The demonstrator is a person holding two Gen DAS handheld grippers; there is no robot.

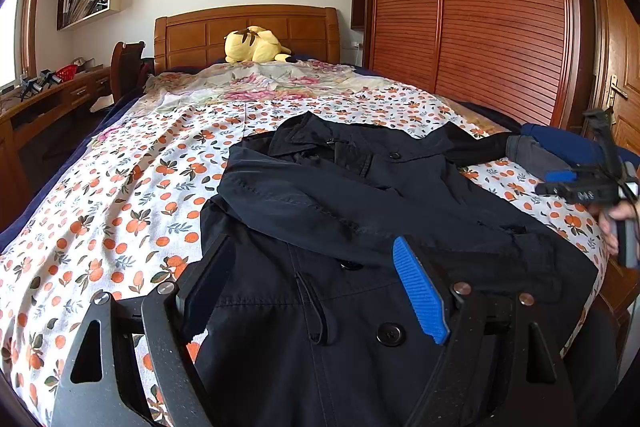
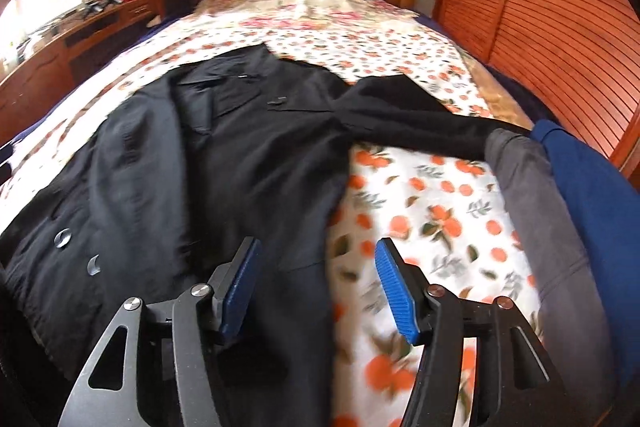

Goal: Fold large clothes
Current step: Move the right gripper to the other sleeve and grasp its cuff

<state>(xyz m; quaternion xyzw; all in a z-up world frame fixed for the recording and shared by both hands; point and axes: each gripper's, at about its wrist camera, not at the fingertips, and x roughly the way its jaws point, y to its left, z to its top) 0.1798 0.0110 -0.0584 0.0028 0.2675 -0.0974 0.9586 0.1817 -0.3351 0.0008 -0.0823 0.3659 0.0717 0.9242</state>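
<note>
Left gripper (image 1: pixel 316 287): jaws wide apart, nothing pinched, over the near front of the black coat (image 1: pixel 360 211). Right gripper (image 2: pixel 316 287): jaws parted, nothing between the pads, above the coat's right edge. Coat lies front-up on the bed (image 1: pixel 120 195), collar far, left sleeve folded across the chest, right sleeve (image 2: pixel 420 123) stretched out right, cuff reaching a grey garment (image 2: pixel 548 211) beside a blue garment (image 2: pixel 592 195). Yellow plush toy (image 1: pixel 252 45) at the headboard; wardrobe (image 1: pixel 480 7) right, desk (image 1: pixel 48 99) left.
</note>
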